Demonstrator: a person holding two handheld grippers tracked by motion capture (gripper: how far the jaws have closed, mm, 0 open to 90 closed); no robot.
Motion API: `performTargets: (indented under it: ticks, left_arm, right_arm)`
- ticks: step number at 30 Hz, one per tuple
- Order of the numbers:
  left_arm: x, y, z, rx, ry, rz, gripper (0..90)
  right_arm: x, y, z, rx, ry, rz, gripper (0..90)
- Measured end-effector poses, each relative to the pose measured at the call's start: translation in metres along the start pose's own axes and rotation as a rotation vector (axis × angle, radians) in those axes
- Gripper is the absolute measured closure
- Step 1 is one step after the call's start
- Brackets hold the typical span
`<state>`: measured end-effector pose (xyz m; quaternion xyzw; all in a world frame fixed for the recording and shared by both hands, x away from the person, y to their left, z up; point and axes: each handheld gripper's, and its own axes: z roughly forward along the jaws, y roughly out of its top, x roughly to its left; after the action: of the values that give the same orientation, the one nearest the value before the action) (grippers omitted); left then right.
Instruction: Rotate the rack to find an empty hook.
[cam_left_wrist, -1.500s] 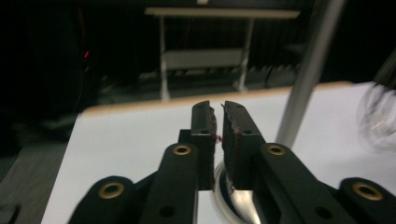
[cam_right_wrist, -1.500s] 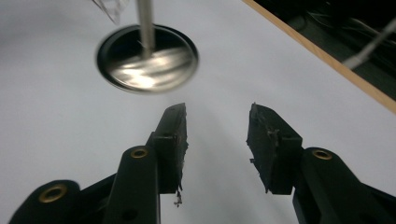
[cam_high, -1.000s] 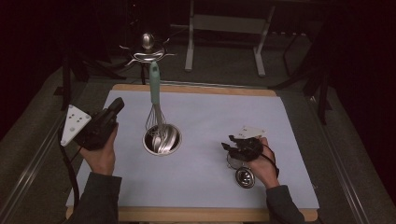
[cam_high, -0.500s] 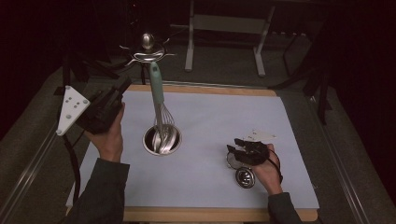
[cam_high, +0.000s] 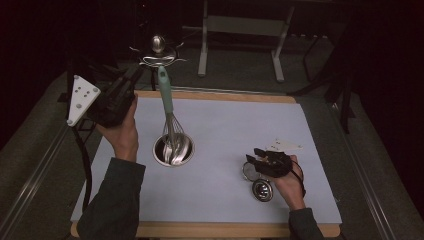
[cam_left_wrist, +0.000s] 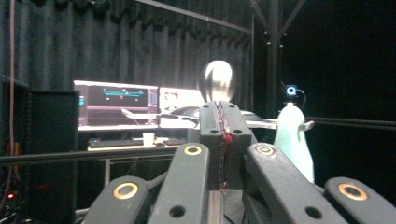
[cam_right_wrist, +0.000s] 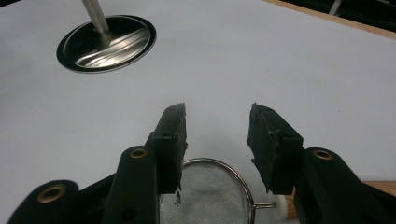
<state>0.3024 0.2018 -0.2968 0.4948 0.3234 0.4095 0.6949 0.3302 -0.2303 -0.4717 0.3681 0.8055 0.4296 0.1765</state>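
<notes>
A whisk with a teal handle (cam_high: 165, 95) stands with its wires in a round steel bowl (cam_high: 173, 149) on the pale mat. My left gripper (cam_high: 129, 82) is held up left of the handle, near the mat's far left corner. In the left gripper view its jaws (cam_left_wrist: 220, 109) are pressed shut with nothing between them, and the teal handle (cam_left_wrist: 292, 140) rises just to their right. My right gripper (cam_high: 254, 159) hovers low at the front right, open. In the right gripper view (cam_right_wrist: 217, 121) a small mesh strainer (cam_right_wrist: 205, 191) lies below and behind the fingertips.
A small round steel piece (cam_high: 262, 190) lies by the right hand, near the strainer ring (cam_high: 247, 171). A shiny ball on a winged metal fitting (cam_high: 159, 47) sits above the whisk handle. The steel bowl (cam_right_wrist: 106, 42) is far ahead of the right gripper. Monitors (cam_left_wrist: 116, 105) glow behind the table.
The left hand has lifted its gripper and carried it toward the far edge, closer to the whisk handle. The right gripper has hardly moved.
</notes>
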Motion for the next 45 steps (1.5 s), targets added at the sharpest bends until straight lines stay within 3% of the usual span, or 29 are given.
performTargets:
  ticks: [11, 14, 19, 29, 38, 45]
  left_arm:
    - [0.009, 0.001, 0.007, 0.015, 0.056, 0.005, 90.0]
    - [0.016, -0.001, 0.011, 0.027, 0.083, -0.018, 90.0]
    - [0.021, 0.000, 0.020, 0.061, 0.104, -0.012, 90.0]
    - [0.029, 0.003, 0.034, 0.110, 0.096, -0.011, 90.0]
    - [0.031, 0.004, 0.027, 0.117, 0.089, -0.005, 89.5]
    - [0.028, 0.006, 0.017, 0.127, 0.147, 0.042, 89.1]
  right_arm:
    - [-0.003, -0.001, -0.001, -0.005, -0.006, 0.014, 56.2]
    - [-0.004, -0.002, -0.002, -0.007, -0.007, 0.016, 56.1]
    - [-0.005, -0.002, -0.003, -0.012, -0.013, 0.022, 56.3]
    - [-0.007, -0.002, -0.005, -0.017, -0.018, 0.029, 56.3]
    - [-0.009, -0.003, -0.007, -0.020, -0.023, 0.035, 56.2]
    - [-0.012, -0.004, -0.007, -0.020, -0.031, 0.039, 56.2]
